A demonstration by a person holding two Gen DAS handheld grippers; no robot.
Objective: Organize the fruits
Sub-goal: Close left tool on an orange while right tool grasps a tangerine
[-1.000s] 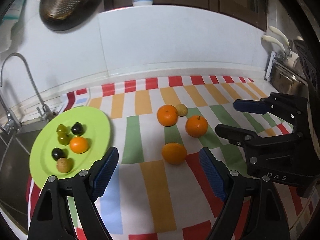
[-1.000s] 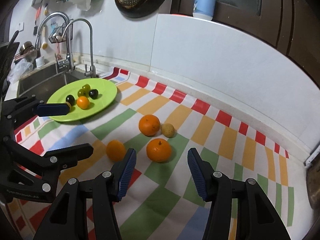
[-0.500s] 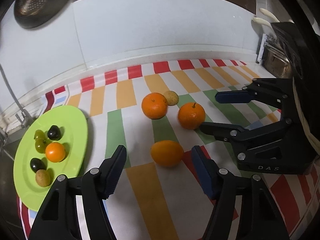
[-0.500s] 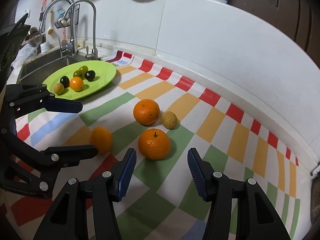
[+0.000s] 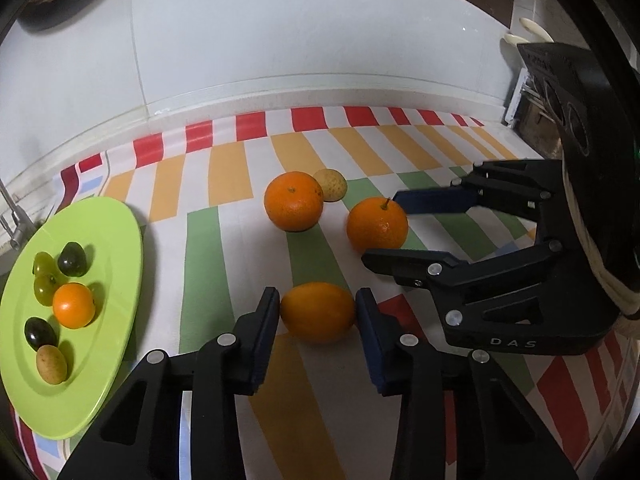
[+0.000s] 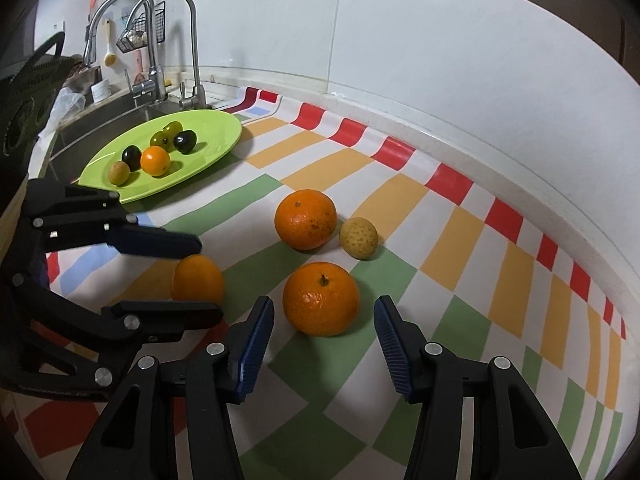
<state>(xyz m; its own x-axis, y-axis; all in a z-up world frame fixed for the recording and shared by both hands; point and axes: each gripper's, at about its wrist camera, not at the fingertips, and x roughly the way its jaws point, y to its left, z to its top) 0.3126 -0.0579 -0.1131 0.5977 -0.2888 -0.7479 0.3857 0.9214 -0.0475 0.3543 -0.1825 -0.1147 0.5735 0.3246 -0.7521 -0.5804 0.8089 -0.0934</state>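
My left gripper (image 5: pixel 317 312) is open, its blue pads on either side of a smooth oval orange (image 5: pixel 317 313) on the striped cloth, close to it. My right gripper (image 6: pixel 323 320) is open around a stemmed orange (image 6: pixel 321 298); this orange also shows in the left wrist view (image 5: pixel 377 223). A third orange (image 5: pixel 293 201) and a small tan fruit (image 5: pixel 330 185) lie behind. The green plate (image 5: pixel 116 248) at the left holds a small orange (image 5: pixel 74 305), dark and green grapes and a tan fruit.
A sink and faucet (image 6: pixel 160 40) lie left of the plate. The white backsplash wall (image 5: pixel 280 40) runs behind the cloth. A rack (image 5: pixel 532 96) stands at the far right.
Both grippers moved forward and down. The left fingers now flank the oval orange and have narrowed; the right fingers now reach beside the stemmed orange.
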